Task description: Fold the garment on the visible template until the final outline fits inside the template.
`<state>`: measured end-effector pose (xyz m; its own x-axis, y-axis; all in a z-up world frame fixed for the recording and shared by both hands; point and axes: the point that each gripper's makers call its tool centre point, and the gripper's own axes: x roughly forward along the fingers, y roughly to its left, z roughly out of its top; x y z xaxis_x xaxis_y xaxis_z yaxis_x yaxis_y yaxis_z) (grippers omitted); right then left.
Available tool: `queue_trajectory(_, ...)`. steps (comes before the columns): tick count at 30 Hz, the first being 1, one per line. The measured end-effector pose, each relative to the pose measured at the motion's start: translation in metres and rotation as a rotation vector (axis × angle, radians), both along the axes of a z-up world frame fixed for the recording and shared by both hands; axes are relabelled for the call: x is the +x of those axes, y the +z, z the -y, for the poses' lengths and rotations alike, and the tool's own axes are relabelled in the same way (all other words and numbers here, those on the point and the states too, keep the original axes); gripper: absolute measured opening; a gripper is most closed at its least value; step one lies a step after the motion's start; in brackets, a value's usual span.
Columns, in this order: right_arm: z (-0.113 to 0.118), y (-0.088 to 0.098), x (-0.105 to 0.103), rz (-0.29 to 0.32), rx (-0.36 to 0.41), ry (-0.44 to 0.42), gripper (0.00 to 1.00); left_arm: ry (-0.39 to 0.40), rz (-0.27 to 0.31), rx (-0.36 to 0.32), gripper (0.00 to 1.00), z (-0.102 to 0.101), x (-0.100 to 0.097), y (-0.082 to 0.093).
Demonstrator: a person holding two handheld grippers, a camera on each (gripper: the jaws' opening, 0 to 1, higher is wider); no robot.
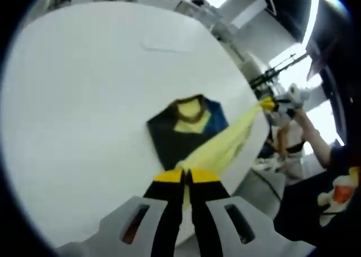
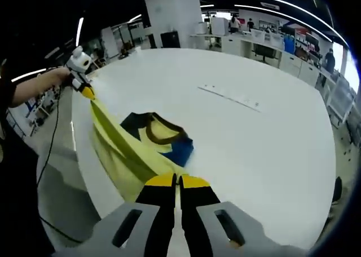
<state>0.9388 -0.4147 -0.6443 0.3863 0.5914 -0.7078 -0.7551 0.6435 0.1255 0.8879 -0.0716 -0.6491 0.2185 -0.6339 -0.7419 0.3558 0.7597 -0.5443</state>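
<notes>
A garment (image 1: 169, 136) in navy, blue and pale yellow lies partly on the white round table (image 1: 84, 99), near its edge. One yellow edge is lifted and stretched taut between the two grippers. In the left gripper view, my left gripper (image 1: 186, 177) is shut on one end of that yellow edge, and the right gripper (image 1: 269, 103) holds the other end out past the table's rim. The right gripper view shows my right gripper (image 2: 179, 181) shut on the yellow fabric of the garment (image 2: 161, 134). The left gripper (image 2: 84, 89) pinches the far end there, held by a hand.
A faint outline (image 1: 168, 44) is marked on the table beyond the garment, seen also as a thin marked strip (image 2: 231, 97). The table's edge (image 2: 84, 172) runs close under the stretched fabric, with a cable (image 2: 51, 150) and floor beyond. Desks and people stand in the background.
</notes>
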Motion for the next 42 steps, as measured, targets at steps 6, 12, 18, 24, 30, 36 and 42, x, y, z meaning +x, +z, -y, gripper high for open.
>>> queue_trajectory(6, -0.002, -0.011, 0.018, -0.019, 0.005, -0.003, 0.03, 0.012, -0.023, -0.009, 0.00, -0.002, 0.016, -0.010)
queue_trajectory(12, -0.005, -0.031, 0.037, -0.056, -0.005, -0.007, 0.03, 0.035, -0.056, -0.017, 0.00, -0.001, 0.031, -0.027)
queue_trajectory(18, -0.005, -0.050, 0.052, -0.088, -0.027, -0.003, 0.03, 0.053, -0.089, -0.022, 0.00, 0.000, 0.041, -0.041)
queue_trajectory(24, -0.008, -0.058, 0.066, -0.112, -0.006, -0.020, 0.03, 0.090, -0.090, -0.040, 0.00, -0.005, 0.054, -0.043)
queue_trajectory(30, -0.013, -0.076, 0.075, -0.147, -0.014, -0.028, 0.03, 0.136, -0.114, -0.020, 0.00, -0.012, 0.065, -0.062)
queue_trajectory(36, -0.014, -0.092, 0.082, -0.171, -0.028, -0.038, 0.03, 0.162, -0.131, -0.006, 0.00, -0.016, 0.073, -0.081)
queue_trajectory(42, -0.016, -0.103, 0.089, -0.210, -0.005, -0.074, 0.03, 0.208, -0.140, -0.014, 0.00, -0.017, 0.083, -0.091)
